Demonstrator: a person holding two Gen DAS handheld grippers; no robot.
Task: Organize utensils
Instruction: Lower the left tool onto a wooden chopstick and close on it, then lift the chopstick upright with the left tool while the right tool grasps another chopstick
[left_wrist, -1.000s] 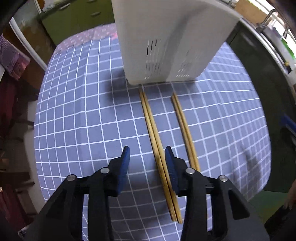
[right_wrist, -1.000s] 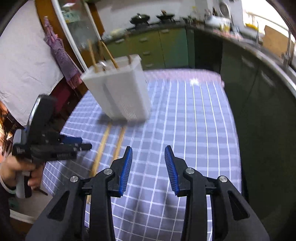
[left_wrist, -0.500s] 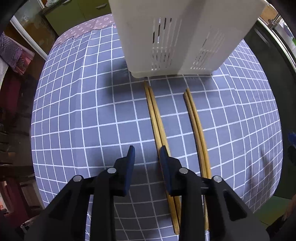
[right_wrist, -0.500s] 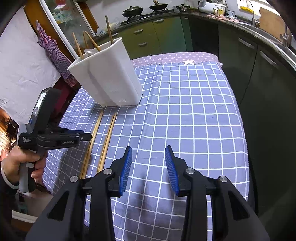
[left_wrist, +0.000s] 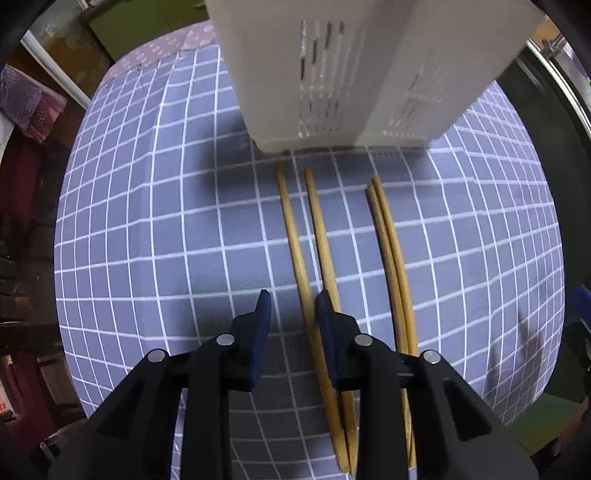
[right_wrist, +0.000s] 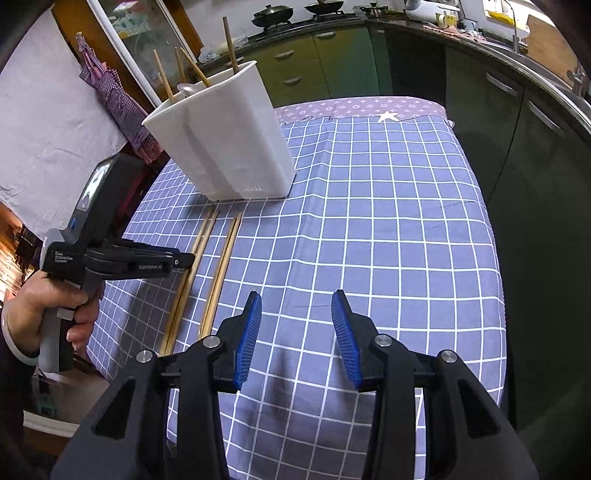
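Here the left gripper (left_wrist: 291, 306) – jaws just narrowed, partly open, holding nothing – straddled one pale wooden chopstick (left_wrist: 295, 251) near the checked tablecloth's (left_wrist: 147, 221) left edge – closing should centre it.

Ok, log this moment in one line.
left tool: jaws just closing, one chopstick between, not yet gripped | right tool: open, empty, above checked cloth | white holder: on cloth
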